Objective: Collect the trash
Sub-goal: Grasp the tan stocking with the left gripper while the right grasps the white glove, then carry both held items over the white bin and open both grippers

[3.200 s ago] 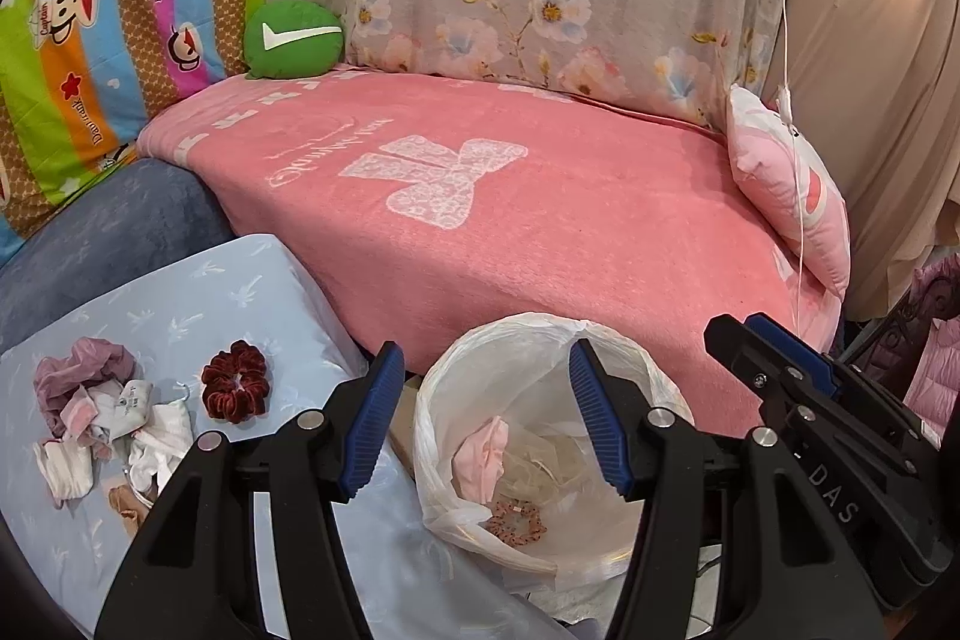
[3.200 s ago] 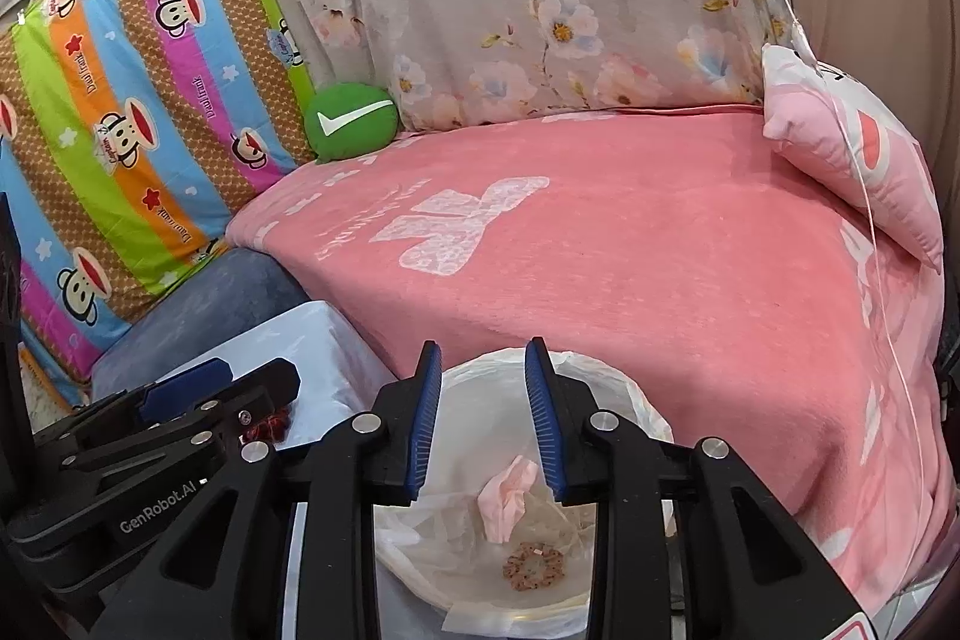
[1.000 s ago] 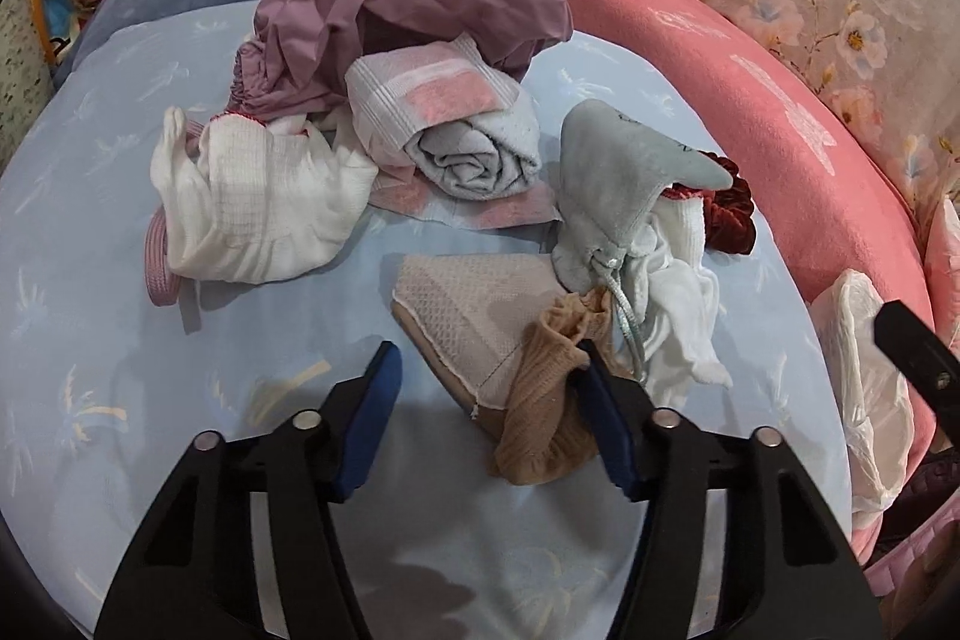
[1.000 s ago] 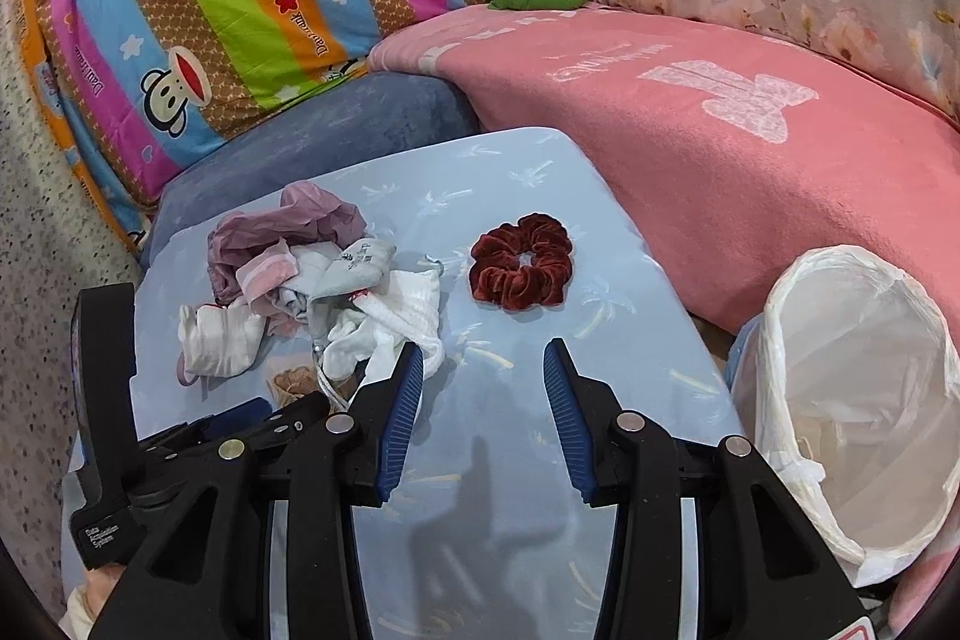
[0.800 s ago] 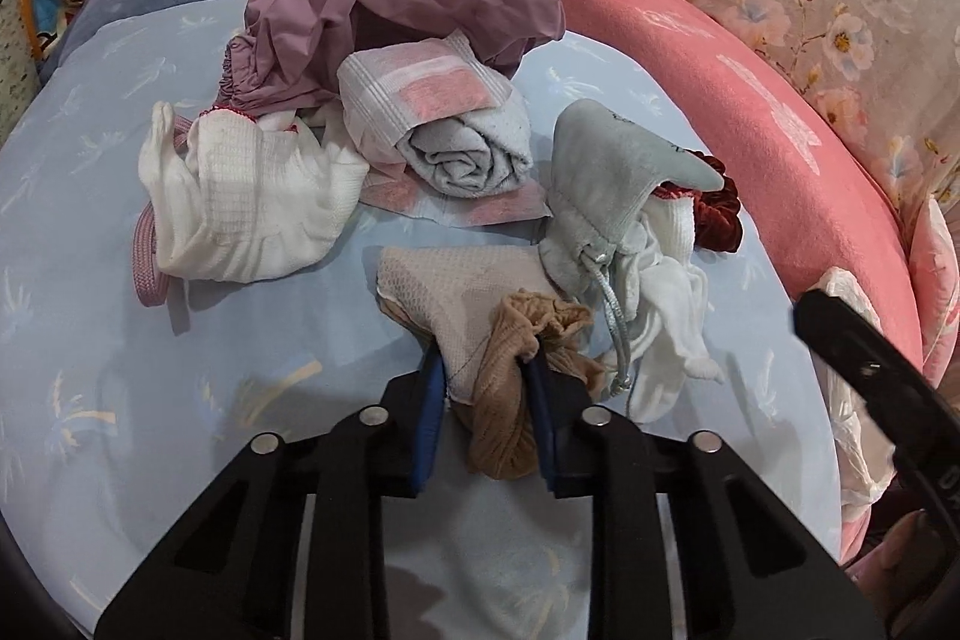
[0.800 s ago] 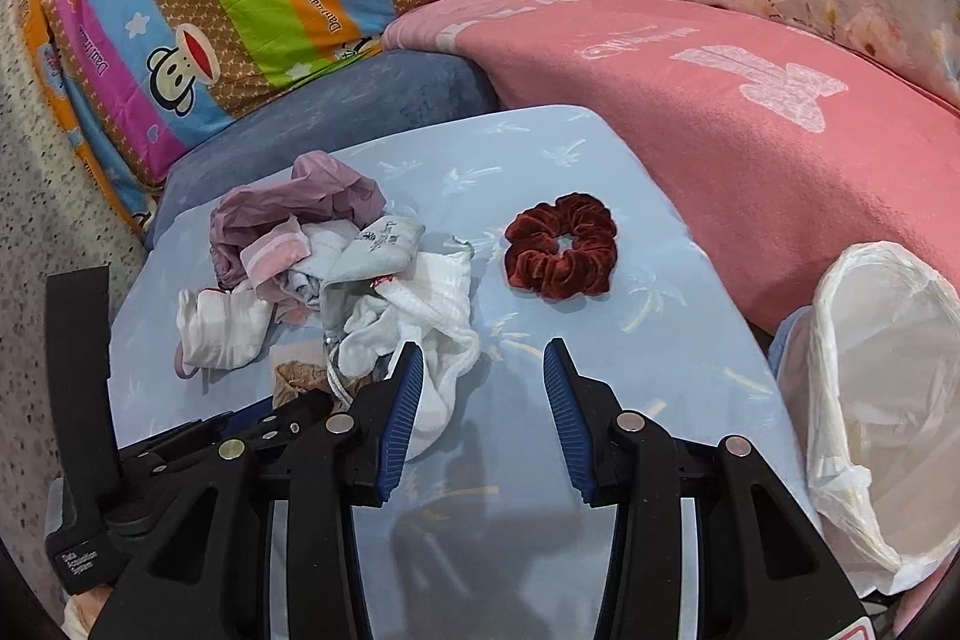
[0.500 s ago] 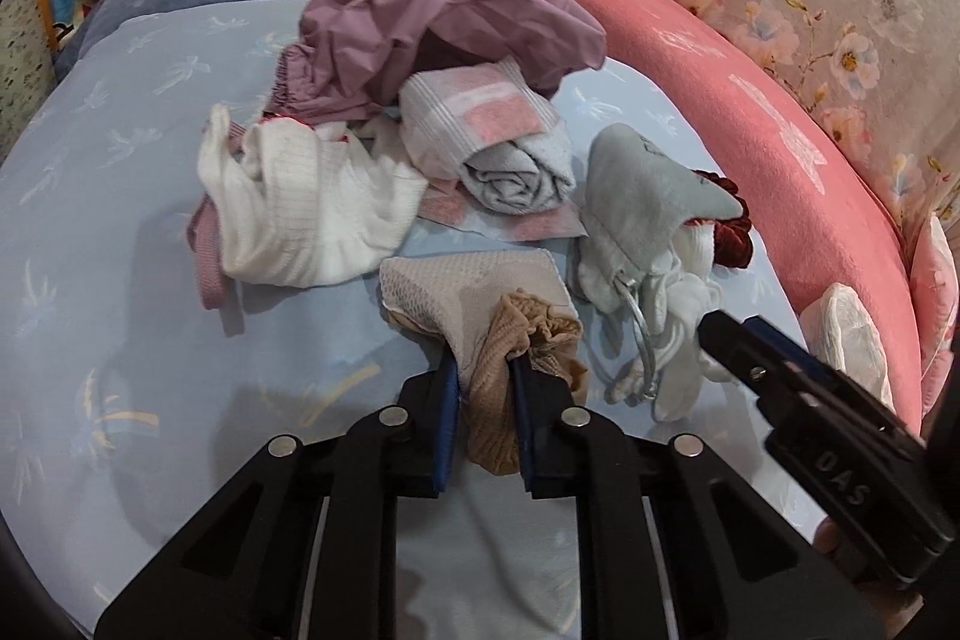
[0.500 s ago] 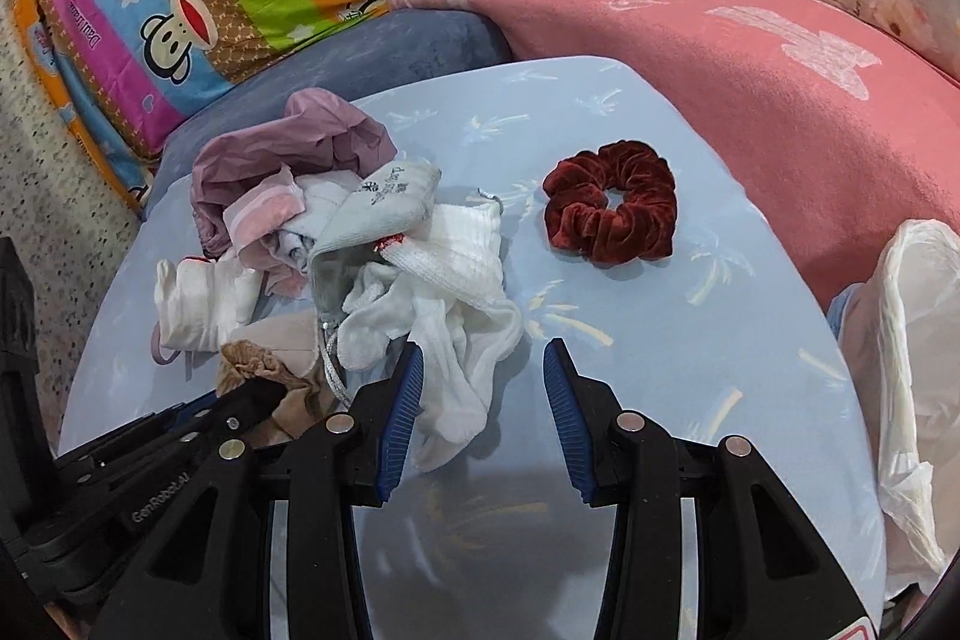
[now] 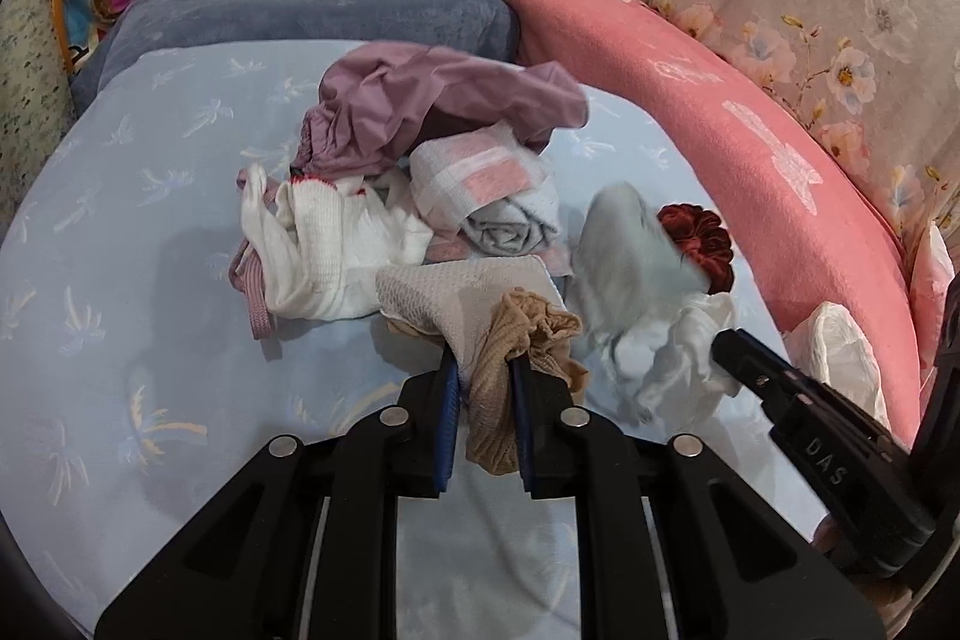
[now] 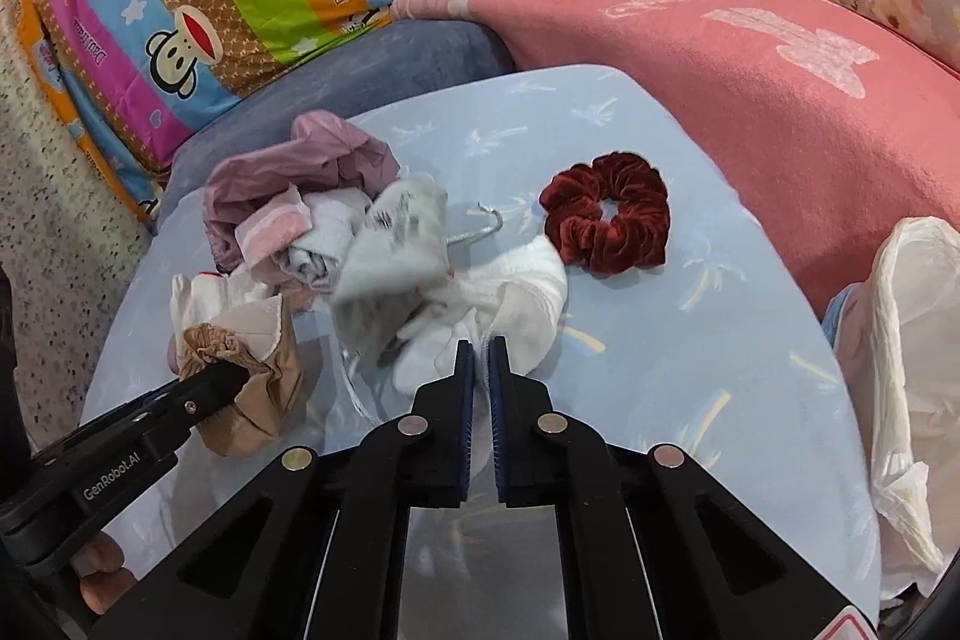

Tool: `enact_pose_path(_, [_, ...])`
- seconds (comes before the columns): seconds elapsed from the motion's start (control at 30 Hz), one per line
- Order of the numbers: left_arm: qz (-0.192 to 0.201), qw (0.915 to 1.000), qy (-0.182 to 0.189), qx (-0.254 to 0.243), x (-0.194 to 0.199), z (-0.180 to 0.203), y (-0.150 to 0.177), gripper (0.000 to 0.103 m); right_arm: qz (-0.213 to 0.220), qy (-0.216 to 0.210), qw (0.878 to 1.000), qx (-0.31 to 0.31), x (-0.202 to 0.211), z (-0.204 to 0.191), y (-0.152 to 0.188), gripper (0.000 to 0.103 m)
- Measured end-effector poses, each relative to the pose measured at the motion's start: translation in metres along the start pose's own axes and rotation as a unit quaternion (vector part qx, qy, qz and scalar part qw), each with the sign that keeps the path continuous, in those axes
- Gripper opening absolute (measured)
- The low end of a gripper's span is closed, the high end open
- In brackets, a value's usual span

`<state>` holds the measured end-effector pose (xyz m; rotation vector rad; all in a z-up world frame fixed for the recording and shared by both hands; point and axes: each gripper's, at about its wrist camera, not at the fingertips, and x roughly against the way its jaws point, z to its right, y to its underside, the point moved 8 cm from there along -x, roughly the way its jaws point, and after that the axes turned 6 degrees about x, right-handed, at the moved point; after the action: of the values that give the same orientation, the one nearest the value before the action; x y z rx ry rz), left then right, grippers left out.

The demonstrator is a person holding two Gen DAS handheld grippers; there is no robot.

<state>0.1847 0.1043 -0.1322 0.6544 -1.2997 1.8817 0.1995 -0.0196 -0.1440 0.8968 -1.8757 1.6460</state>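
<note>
Left gripper [image 9: 485, 370] fingers pinch the tan stocking [image 9: 501, 400]; right gripper [image 10: 480, 349] fingers have just closed on the white sock [image 10: 528, 304]

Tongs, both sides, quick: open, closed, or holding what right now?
Left tongs: closed on the tan stocking.
Right tongs: have just been closing, now pinching the white sock.

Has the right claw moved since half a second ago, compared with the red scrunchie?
Yes. The right claw has come forward onto the white cloth left of the red scrunchie, and its jaws have just closed on the cloth's edge.
</note>
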Motion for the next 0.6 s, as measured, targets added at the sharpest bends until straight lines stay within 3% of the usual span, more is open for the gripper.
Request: enact_pose_path(0.6, [0.066,0.9947,0.039,-0.068,0.063,0.088,-0.023,0.016,0.135,0.009,0.991,-0.015,0.149,0.044,-0.065,0.005])
